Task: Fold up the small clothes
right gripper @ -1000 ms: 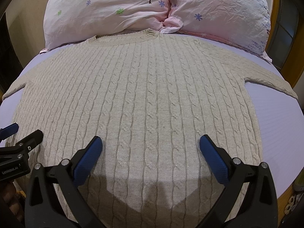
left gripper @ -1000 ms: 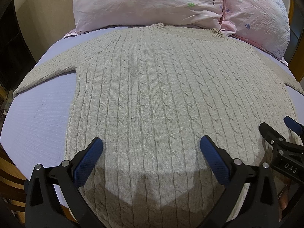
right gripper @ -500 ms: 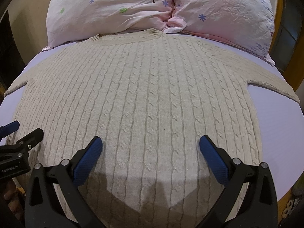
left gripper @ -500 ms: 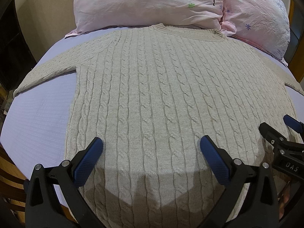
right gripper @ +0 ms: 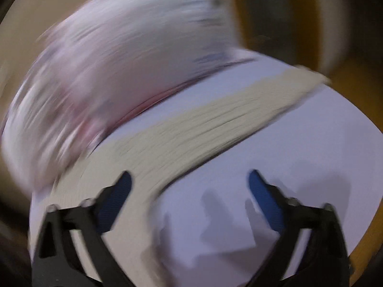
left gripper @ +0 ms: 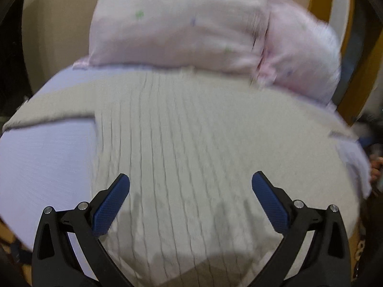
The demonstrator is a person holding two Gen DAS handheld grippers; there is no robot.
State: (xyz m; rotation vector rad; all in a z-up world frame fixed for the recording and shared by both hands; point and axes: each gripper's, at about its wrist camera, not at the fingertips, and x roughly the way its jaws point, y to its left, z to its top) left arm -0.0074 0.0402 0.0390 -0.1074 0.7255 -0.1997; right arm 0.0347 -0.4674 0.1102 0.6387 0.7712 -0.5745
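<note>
A beige cable-knit sweater [left gripper: 191, 131] lies flat, front up, on a lilac bed sheet [left gripper: 43, 162], neck toward the pillows. Its left sleeve [left gripper: 55, 110] stretches out to the left. My left gripper [left gripper: 190, 191] is open and empty above the sweater's lower body. In the blurred right wrist view the sweater's right sleeve [right gripper: 215, 129] runs diagonally across the sheet [right gripper: 299, 167]. My right gripper [right gripper: 190, 189] is open and empty, its left fingertip [right gripper: 124, 181] over the sleeve's near end.
Two pink flowered pillows [left gripper: 182, 24] lie at the head of the bed, also in the right wrist view [right gripper: 119, 71]. A wooden bed frame [left gripper: 354, 47] stands at the right. The bed edge drops off at the lower left [left gripper: 14, 236].
Both grippers have moved quickly; both views are now blurred. The right gripper swung right, from over the sweater's body to over the right sleeve and bare sheet. It has left the left view.
</note>
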